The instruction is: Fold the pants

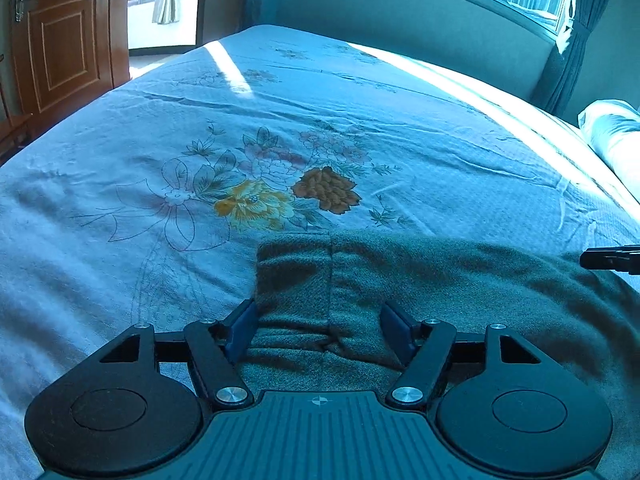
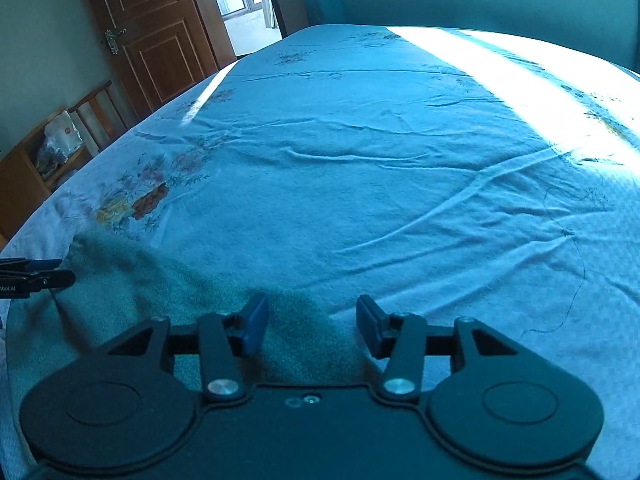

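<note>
Grey-green fleece pants [image 1: 420, 280] lie flat on the bed near its front edge. In the left wrist view my left gripper [image 1: 320, 326] is open, its jaws spread over the pants' left end where a seam runs. In the right wrist view the pants [image 2: 160, 292] reach under my right gripper [image 2: 314, 322], which is open over their right end. Each gripper's tip shows in the other's view: the right gripper [image 1: 612, 260] at the right edge, the left gripper [image 2: 36, 276] at the left edge.
The bed carries a pale blue sheet [image 1: 280, 120] with a flower print [image 1: 280, 188] beyond the pants. A padded headboard [image 1: 400, 12] and window stand behind. A wooden door [image 2: 152, 28] and a wooden chair [image 2: 48, 152] are at the left. A pillow [image 1: 612, 132] lies at the right.
</note>
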`<state>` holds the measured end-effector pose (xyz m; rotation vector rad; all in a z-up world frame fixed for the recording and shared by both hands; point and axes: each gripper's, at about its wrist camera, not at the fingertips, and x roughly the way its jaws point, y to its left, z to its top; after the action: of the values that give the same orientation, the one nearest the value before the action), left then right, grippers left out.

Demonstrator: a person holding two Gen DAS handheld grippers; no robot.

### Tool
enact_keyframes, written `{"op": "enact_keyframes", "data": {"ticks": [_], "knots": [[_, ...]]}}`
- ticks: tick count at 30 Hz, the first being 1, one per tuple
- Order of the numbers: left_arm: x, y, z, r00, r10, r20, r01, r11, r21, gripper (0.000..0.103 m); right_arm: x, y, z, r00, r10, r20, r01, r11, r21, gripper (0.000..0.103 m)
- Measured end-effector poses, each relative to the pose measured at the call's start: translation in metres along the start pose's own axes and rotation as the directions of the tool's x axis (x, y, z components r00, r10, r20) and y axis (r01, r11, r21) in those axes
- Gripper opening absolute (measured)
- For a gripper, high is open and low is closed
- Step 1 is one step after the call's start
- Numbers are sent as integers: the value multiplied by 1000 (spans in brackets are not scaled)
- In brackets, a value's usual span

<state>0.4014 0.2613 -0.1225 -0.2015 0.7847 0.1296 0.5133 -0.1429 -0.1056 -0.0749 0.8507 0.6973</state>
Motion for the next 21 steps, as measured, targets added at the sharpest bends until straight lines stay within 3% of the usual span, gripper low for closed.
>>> {"op": "enact_keyframes", "data": {"ticks": [2, 9, 12, 15, 17, 18, 21], "knots": [[0, 1, 0, 1000, -1, 2, 1, 1000, -9, 70, -3, -3, 1, 997, 72, -19, -71, 997, 36, 34], [-17, -1, -7, 999, 22, 42, -21, 1000, -13, 70, -20, -2, -4, 991, 132, 7, -132, 991, 4, 17], [-24, -2, -16, 999, 29, 40, -30, 1000, 6, 70, -23, -1, -5, 983, 184, -12, -184, 983, -11, 17], [-25, -1, -21, 999, 25, 30, -25, 1000, 14, 71, -11, -3, -2, 979, 198, -42, -197, 980, 19, 26], [-24, 0, -22, 999, 30, 25, -31, 999, 8, 71, 0, -7, 0, 982, 186, -40, -183, 981, 67, 19], [-24, -1, -23, 999, 38, 24, -38, 999, 9, 71, 2, -7, 0, 983, 179, -38, -176, 982, 70, 0], [-27, -7, -25, 997, 74, 20, -74, 996, 50, 71, -12, 6, 4, 984, 175, 12, -175, 984, -14, 0]]}}
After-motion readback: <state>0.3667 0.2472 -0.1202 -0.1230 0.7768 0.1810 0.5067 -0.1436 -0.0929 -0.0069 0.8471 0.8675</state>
